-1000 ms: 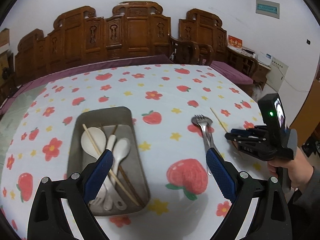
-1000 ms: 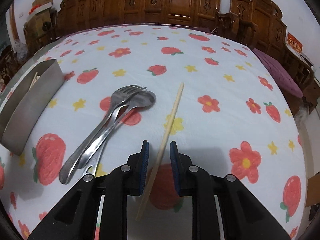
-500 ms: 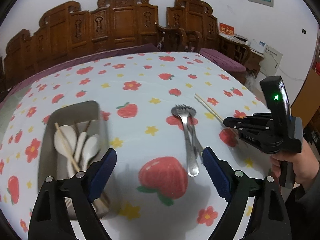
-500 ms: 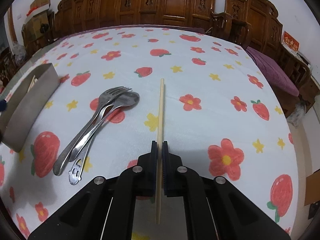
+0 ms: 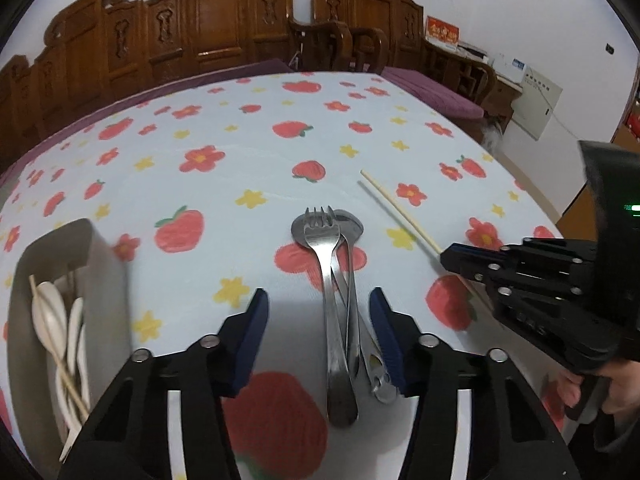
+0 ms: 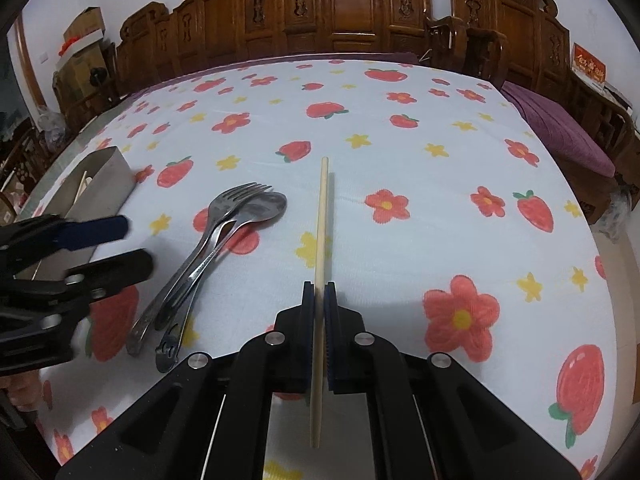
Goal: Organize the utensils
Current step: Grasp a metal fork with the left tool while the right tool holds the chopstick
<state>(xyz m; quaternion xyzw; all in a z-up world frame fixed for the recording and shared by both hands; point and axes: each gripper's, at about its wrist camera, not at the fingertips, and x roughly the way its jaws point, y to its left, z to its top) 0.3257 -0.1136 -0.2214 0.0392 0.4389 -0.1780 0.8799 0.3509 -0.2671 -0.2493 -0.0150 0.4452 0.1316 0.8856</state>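
A steel fork point(image 5: 325, 272) and steel spoons point(image 5: 351, 240) lie piled on the flowered tablecloth. My left gripper point(image 5: 318, 312) is open, its blue pads on either side of their handles. The pile also shows in the right wrist view point(image 6: 224, 232). My right gripper point(image 6: 319, 300) is shut on a pale wooden chopstick point(image 6: 321, 216), which points away from me over the cloth. In the left wrist view the chopstick point(image 5: 396, 210) runs into the right gripper point(image 5: 448, 258). A grey metal tray point(image 5: 100, 280) at the left holds white spoons point(image 5: 52, 316) and a chopstick.
The tray also shows at the left in the right wrist view point(image 6: 108, 176), with the left gripper point(image 6: 116, 244) in front of it. Carved wooden chairs point(image 6: 352, 12) line the table's far edge. The table edge drops off at the right.
My left gripper has moved right from the tray to the steel utensils and now straddles their handles. My right gripper has closed on the chopstick and straightened it.
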